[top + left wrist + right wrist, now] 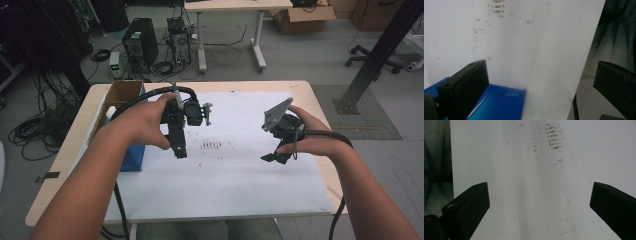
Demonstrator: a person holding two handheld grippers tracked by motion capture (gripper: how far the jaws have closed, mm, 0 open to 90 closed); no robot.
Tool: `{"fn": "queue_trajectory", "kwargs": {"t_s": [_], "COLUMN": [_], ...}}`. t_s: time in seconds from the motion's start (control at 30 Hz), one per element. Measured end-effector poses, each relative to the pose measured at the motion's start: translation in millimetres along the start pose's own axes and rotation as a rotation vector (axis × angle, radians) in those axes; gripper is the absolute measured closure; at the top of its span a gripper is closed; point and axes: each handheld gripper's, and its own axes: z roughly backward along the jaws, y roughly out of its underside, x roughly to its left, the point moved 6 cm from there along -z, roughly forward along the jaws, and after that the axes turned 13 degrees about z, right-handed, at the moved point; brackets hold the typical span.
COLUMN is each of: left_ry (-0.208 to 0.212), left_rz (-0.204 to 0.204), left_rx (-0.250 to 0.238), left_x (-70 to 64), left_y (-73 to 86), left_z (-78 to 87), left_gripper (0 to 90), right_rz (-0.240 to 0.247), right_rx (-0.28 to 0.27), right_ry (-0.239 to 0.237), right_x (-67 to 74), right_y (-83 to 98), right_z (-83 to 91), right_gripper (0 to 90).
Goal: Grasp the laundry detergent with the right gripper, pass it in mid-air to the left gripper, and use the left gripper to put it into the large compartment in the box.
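Both the left gripper [180, 145] and the right gripper [274, 156] hover with jaws wide and empty above the white sheet [225, 185]; the left one, near the blue box [132, 157], could knock it.

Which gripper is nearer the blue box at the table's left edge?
Left. The left gripper hangs just to the right of the blue box, whose top shows under its jaws in the left gripper view. The right gripper is farther right, across the white sheet.
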Motion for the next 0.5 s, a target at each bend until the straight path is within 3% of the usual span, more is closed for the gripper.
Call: {"fn": "queue_trajectory", "kwargs": {"t_s": [0.17, 0.5], "left_ry": [-0.008, -0.010], "left_rz": [-0.031, -0.015], "left_rx": [0.059, 0.046], "left_x": [1.4, 9.3], "left_y": [0.4, 2.4], "left_z": [-9.7, -11.6], "left_gripper": [0.2, 0.2], "right_rz": [0.018, 0.000], "right_rx": [0.039, 0.066], "right_ry": [-0.045, -0.062], "right_x": [-0.6, -1.2], "right_y": [5.5, 15.9], "right_z": [-3.4, -4.2], "right_gripper": [3.0, 3.2]}}
